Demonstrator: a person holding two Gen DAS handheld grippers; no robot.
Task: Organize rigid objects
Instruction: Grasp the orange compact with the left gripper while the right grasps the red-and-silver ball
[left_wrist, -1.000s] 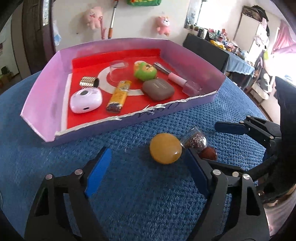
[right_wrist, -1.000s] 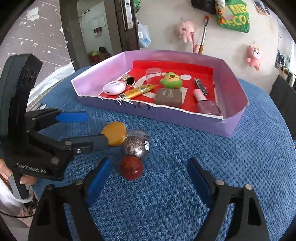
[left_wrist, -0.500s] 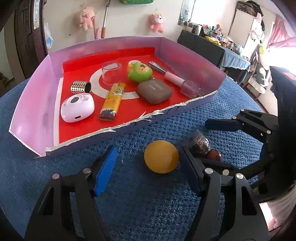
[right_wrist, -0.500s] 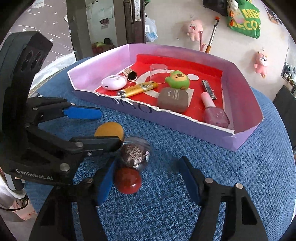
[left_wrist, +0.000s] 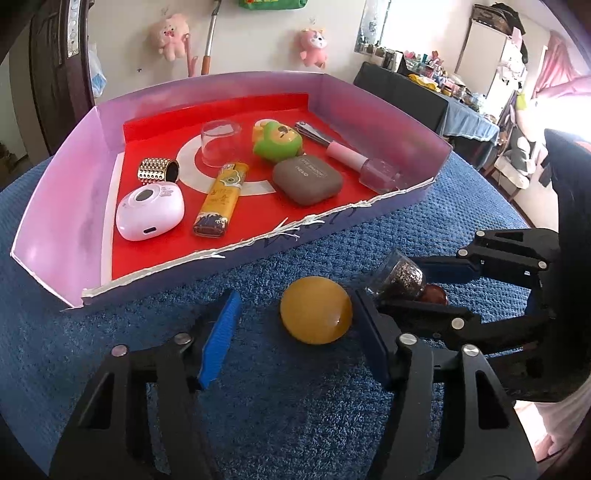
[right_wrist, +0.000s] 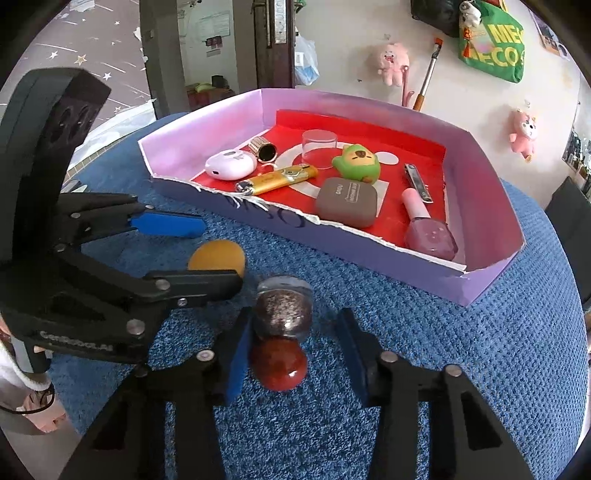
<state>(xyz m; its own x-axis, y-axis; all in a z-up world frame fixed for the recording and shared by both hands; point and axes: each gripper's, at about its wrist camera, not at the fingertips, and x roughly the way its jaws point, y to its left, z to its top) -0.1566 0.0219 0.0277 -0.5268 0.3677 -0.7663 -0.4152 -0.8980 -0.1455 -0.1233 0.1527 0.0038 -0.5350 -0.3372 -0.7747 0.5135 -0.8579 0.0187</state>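
Note:
A yellow ball (left_wrist: 316, 310) lies on the blue cloth between the jaws of my left gripper (left_wrist: 293, 334). The jaws are closing: the right pad is at the ball and the left pad (left_wrist: 218, 339) stands clear of it. My right gripper (right_wrist: 295, 354) is closing around a red ball (right_wrist: 279, 363). Its left pad (right_wrist: 238, 354) touches the ball, and a gap remains at the right pad. A clear jar of dark glitter (right_wrist: 284, 314) lies just beyond the red ball, touching it. The purple box (left_wrist: 74, 184) with a red floor stands behind.
In the box (right_wrist: 480, 206) lie a white case (left_wrist: 149, 212), a yellow lighter (left_wrist: 221, 199), a grey case (left_wrist: 306, 179), a green toy (left_wrist: 279, 142), a clear cup (left_wrist: 219, 146), pink nail polish (left_wrist: 365, 164), a nail clipper (right_wrist: 417, 182) and a studded ring (left_wrist: 157, 170). Blue cloth (right_wrist: 443, 350) covers the round table.
Both pairs of jaws have narrowed. The right gripper has come forward, so the red ball now sits between its pads. The yellow ball has stayed between the left jaws.

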